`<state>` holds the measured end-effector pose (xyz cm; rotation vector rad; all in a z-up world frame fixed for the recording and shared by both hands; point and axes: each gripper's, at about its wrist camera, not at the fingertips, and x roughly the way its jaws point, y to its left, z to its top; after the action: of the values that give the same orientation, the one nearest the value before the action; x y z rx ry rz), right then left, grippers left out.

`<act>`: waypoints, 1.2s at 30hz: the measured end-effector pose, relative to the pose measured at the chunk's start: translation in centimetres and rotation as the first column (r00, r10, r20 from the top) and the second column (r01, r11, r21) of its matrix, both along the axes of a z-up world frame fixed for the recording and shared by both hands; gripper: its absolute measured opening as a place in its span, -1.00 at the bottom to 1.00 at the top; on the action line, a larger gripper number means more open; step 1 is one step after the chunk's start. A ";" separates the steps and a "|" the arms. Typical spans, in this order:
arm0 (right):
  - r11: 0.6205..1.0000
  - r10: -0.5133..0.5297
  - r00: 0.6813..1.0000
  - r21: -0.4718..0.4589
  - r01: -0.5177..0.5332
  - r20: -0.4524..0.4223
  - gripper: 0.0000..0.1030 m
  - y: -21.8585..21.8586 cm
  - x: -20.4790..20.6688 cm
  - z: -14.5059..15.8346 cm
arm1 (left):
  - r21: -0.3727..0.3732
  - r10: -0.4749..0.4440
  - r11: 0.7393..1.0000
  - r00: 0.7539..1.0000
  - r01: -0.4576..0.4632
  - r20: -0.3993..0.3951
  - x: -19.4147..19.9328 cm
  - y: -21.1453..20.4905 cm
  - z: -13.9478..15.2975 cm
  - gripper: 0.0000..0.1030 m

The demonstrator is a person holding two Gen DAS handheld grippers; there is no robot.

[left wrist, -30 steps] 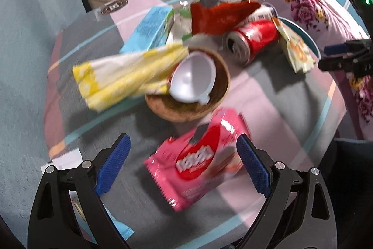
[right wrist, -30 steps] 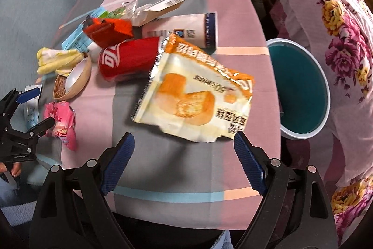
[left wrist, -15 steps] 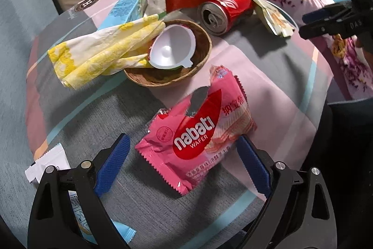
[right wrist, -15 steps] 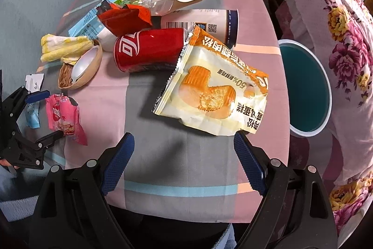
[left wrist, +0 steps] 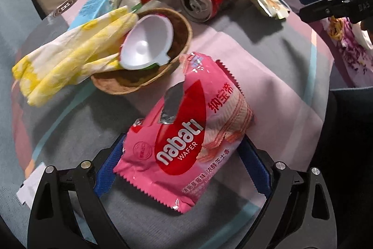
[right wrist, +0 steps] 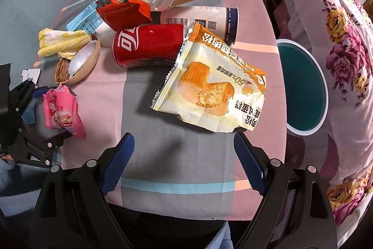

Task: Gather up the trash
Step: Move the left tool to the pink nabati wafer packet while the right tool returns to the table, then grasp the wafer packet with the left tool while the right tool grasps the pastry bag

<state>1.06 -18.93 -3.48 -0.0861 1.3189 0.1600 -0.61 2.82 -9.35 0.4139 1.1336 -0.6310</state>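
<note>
Left gripper (left wrist: pixel 184 169) spread wide around the pink wafer wrapper (left wrist: pixel 186 144), one blue pad at each side, not seen pressing, nothing gripped yet. Could slip: glossy, puffed film, likely to squirt out or fold flat if pinched at the slick middle. Could also drag the tablecloth (left wrist: pixel 268 76) if the pads reach too low. Wrapper crinkled, torn open at the top with a silver flap showing, sawtooth seams, red oval with white lettering; lying flat on the cloth just in front of the brown bowl (left wrist: pixel 144 83), touching or nearly touching its rim. Right gripper (right wrist: pixel 184 155) also wide and empty, hovering just short of the yellow cake wrapper (right wrist: pixel 209 90), well to the right of the bowl. Teal bin (right wrist: pixel 303 90) off the table edge, far right of the bowl
</note>
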 end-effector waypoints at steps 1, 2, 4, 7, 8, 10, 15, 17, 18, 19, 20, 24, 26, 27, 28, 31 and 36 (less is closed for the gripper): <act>1.000 -0.001 1.000 -0.002 0.001 0.000 0.61 -0.1 0.0 0.0 | -0.010 0.004 1.000 1.000 -0.004 0.001 0.0 -0.1 0.0 0.80; 1.000 -0.003 1.000 -0.003 0.003 -0.001 0.61 -0.3 0.1 -0.1 | -0.016 0.015 1.000 1.000 -0.016 -0.001 0.1 0.0 0.1 0.71; 1.000 -0.006 1.000 -0.004 0.006 -0.001 0.61 -0.7 0.2 -0.1 | -0.030 0.038 0.999 0.999 -0.038 0.005 0.1 0.2 0.4 0.52; 1.000 -0.016 1.000 -0.009 0.016 0.004 0.61 -1.6 0.5 -0.1 | -0.094 0.081 0.992 0.997 -0.082 -0.014 0.3 0.7 1.4 0.17; 1.000 -0.018 1.000 -0.010 0.018 0.004 0.61 -1.9 0.6 -0.2 | -0.105 0.086 0.991 0.996 -0.087 -0.013 0.2 0.4 1.8 0.04; 1.000 -0.023 1.000 -0.013 0.023 0.008 0.61 -2.6 0.8 -0.2 | -0.115 0.086 0.990 0.996 -0.087 -0.011 -0.2 -0.4 2.4 -0.11; 0.999 0.028 0.999 -0.040 -0.027 0.031 0.61 -3.8 1.6 0.0 | -0.141 0.078 0.986 0.996 -0.085 -0.053 -0.6 -2.2 2.3 -0.17; 0.996 0.073 0.996 -0.046 -0.071 0.044 0.61 -4.1 2.0 0.2 | -0.163 0.081 0.982 0.994 -0.091 -0.069 -0.5 -2.8 2.3 -0.17; 0.995 0.092 0.995 -0.046 -0.089 0.047 0.61 -4.3 2.2 0.2 | -0.177 0.085 0.979 0.993 -0.098 -0.079 -0.2 -3.3 2.4 -0.17; 0.992 0.119 0.992 -0.047 -0.117 0.049 0.61 -4.5 2.5 0.2 | -0.185 0.089 0.977 0.992 -0.103 -0.085 0.0 -3.6 2.4 -0.17; 0.989 0.141 0.989 -0.053 -0.138 0.048 0.61 -4.6 2.8 0.2 | -0.187 0.093 0.976 0.992 -0.108 -0.087 0.1 -4.1 2.5 -0.17; 0.975 0.219 0.975 -0.049 -0.217 0.037 0.63 -4.9 4.0 -0.2 | -0.197 0.117 0.971 0.987 -0.137 -0.108 1.4 -5.9 2.4 -0.16; 0.961 0.274 0.961 -0.052 -0.272 0.030 0.70 -4.7 4.8 -0.5 | -0.195 0.122 0.970 0.986 -0.142 -0.110 1.8 -6.4 2.4 -0.11; 0.951 0.305 0.952 -0.055 -0.304 0.026 0.70 -4.6 5.2 -0.7 | -0.191 0.125 0.971 0.986 -0.145 -0.110 2.0 -6.6 2.3 -0.11; 0.941 0.335 0.942 -0.052 -0.334 0.020 0.70 -4.6 5.8 -0.9 | -0.182 0.132 0.972 0.985 -0.150 -0.108 2.3 -6.8 2.2 -0.07; 0.917 0.399 0.917 -0.031 -0.398 0.006 0.70 -4.4 7.4 -1.6 | -0.161 0.153 0.972 0.982 -0.170 -0.111 2.9 -7.1 1.9 0.10; 0.888 0.458 0.888 0.056 -0.456 -0.028 0.70 -4.4 9.4 -3.4 | -0.142 0.166 0.973 0.979 -0.182 -0.117 3.3 -7.7 1.5 0.20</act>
<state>10.45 -23.38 -6.90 -0.3574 1.3169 0.5991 2.66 -4.92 -7.89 0.1495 1.1972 -0.5854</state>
